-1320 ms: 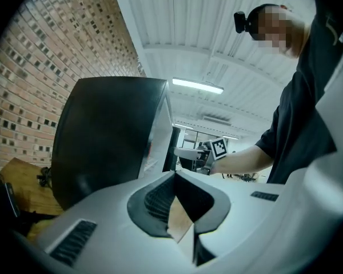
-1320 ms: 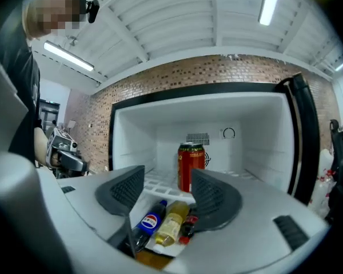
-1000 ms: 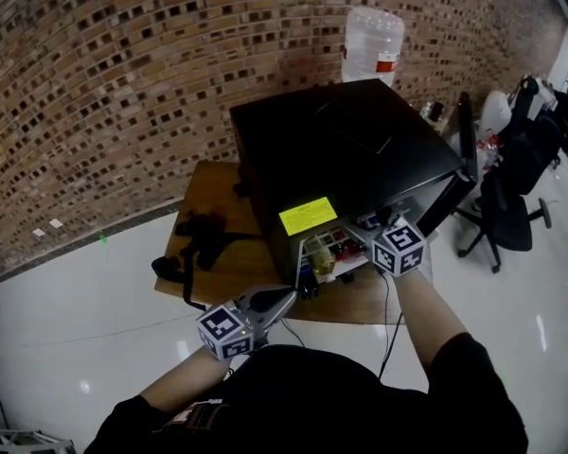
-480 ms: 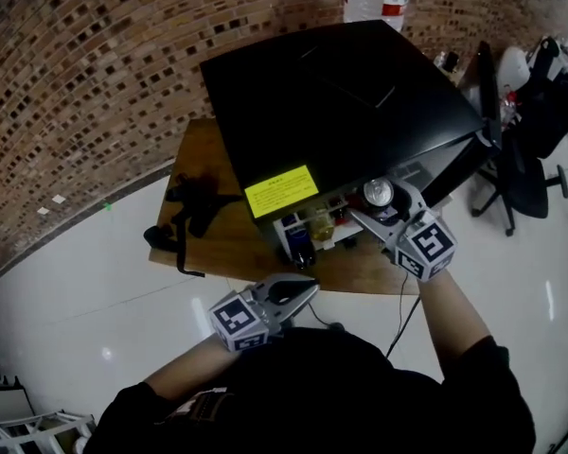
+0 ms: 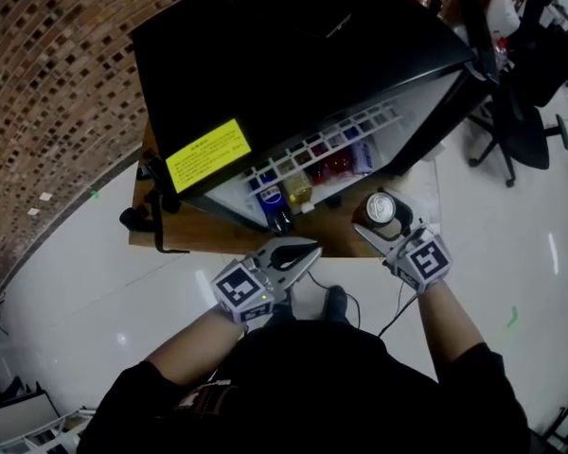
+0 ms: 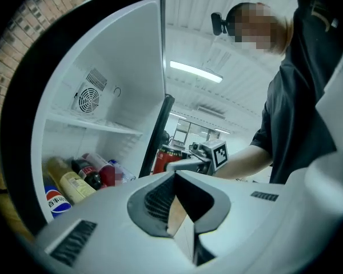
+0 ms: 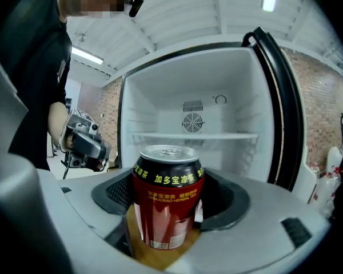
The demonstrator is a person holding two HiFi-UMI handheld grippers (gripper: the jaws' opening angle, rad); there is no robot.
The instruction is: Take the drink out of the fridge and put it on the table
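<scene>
1. My right fingers (image 7: 257,210) are clamped on the red can (image 7: 167,196), gripping its lower body and keeping it upright. My left fingers (image 6: 103,221) are pressed together and empty.
2. The can is outside the open fridge (image 5: 293,64), at its 5 o'clock, over the counter's (image 5: 204,236) near edge.
3. I judge it full, so fairly heavy. It is stiff but dentable, and perhaps slick if cold. I'd hold it mid-wall, firm and level.
4. The head view shows only the lid and where the can is. The right gripper view shows the label and my grip. No view tells me whether the can touches the wood.
</scene>
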